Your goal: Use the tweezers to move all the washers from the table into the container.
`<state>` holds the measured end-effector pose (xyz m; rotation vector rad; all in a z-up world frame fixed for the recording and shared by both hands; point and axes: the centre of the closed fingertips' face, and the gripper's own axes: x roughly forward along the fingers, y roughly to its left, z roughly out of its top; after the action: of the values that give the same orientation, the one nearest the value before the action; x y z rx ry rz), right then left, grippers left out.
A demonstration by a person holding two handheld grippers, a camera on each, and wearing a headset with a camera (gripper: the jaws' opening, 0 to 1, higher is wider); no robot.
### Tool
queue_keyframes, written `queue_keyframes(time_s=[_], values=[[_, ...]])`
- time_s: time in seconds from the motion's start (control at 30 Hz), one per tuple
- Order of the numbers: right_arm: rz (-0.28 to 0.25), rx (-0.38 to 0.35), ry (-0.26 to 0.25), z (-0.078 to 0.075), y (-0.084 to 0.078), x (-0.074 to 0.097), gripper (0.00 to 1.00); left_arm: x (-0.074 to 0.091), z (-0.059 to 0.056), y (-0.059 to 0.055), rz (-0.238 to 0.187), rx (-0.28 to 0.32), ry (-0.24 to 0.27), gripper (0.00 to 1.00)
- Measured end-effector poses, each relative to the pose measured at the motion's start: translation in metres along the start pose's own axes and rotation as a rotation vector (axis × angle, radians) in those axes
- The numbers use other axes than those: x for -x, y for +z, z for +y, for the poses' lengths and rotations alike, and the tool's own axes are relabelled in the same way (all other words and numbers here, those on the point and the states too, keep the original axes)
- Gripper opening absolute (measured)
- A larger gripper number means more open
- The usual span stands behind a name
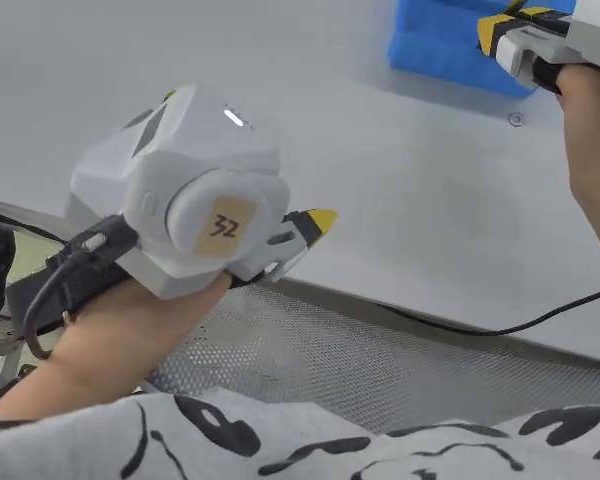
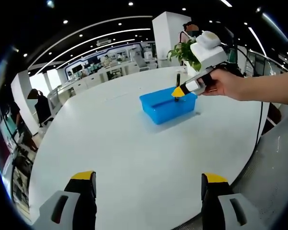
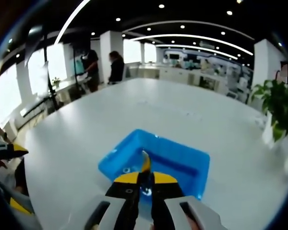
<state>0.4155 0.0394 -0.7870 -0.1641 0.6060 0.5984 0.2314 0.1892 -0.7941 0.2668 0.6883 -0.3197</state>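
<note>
Washer [image 1: 516, 120] beside container [image 1: 440, 45]: liable to flick from tweezers [image 3: 145, 164] clamped in right tongs [image 3: 145, 178] if nipped off-centre; left tongs [image 2: 149, 176] apart.

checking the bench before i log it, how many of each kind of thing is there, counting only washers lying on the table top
grippers: 2, left with jaws open, right
blue container: 1
tweezers: 1, clamped in the right jaws
washer on the table: 1
total: 5
</note>
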Motion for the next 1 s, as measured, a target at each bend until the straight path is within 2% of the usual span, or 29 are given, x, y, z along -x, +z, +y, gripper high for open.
queue_keyframes(time_s=[0.13, 0.3, 0.43, 0.57, 0.73, 1.0], values=[[-0.044, -0.024, -0.024, -0.007, 0.012, 0.018, 0.05, 0.0, -0.001, 0.0, 0.001, 0.0, -0.004, 0.92], [-0.08, -0.056, -0.079, -0.022, 0.015, 0.039, 0.05, 0.0, -0.001, 0.001, -0.008, 0.005, -0.007, 0.93], [-0.09, -0.084, -0.112, -0.032, 0.011, 0.055, 0.05, 0.0, -0.002, 0.001, -0.006, -0.001, -0.006, 0.93], [-0.083, -0.109, -0.149, -0.041, -0.001, 0.07, 0.05, 0.0, -0.002, 0.001, -0.005, -0.003, -0.008, 0.93], [-0.056, -0.15, -0.167, -0.043, -0.019, 0.074, 0.05, 0.0, -0.003, 0.001, -0.003, -0.008, -0.009, 0.93], [-0.016, -0.162, -0.178, -0.04, -0.038, 0.061, 0.05, -0.001, -0.004, 0.0, 0.002, -0.009, -0.012, 0.93]])
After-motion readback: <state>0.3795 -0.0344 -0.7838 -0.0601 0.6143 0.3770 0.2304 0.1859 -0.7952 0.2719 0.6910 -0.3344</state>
